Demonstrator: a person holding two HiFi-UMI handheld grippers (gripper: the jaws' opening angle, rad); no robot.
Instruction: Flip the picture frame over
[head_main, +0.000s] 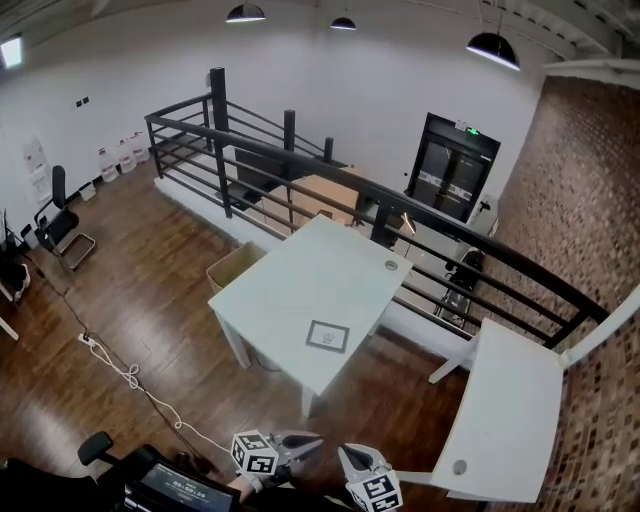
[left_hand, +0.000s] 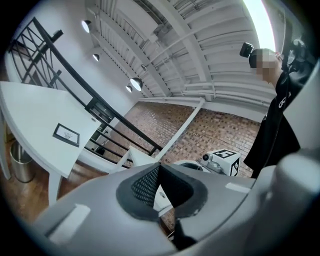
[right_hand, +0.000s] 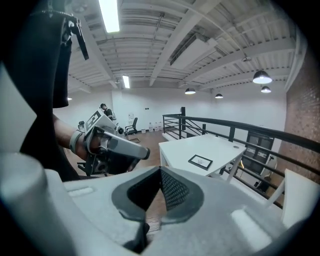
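Note:
A small dark picture frame (head_main: 328, 336) lies flat near the front edge of a white table (head_main: 290, 290). Both grippers are well short of that table, at the bottom of the head view. My left gripper (head_main: 312, 441) is shut with nothing in it, and so is my right gripper (head_main: 350, 456). In the left gripper view the frame (left_hand: 66, 134) sits far off to the left, beyond the closed jaws (left_hand: 159, 167). The right gripper view shows the frame (right_hand: 200, 161) ahead and to the right of the closed jaws (right_hand: 161, 172), with the left gripper (right_hand: 107, 145) held up at its left.
A black railing (head_main: 330, 180) runs behind the table, and a brick wall stands to the right. A second white table (head_main: 505, 410) stands at the right. A cardboard box (head_main: 232, 265) is beside the table's left corner. A chair (head_main: 60, 225) and a floor cable (head_main: 120, 370) are at left.

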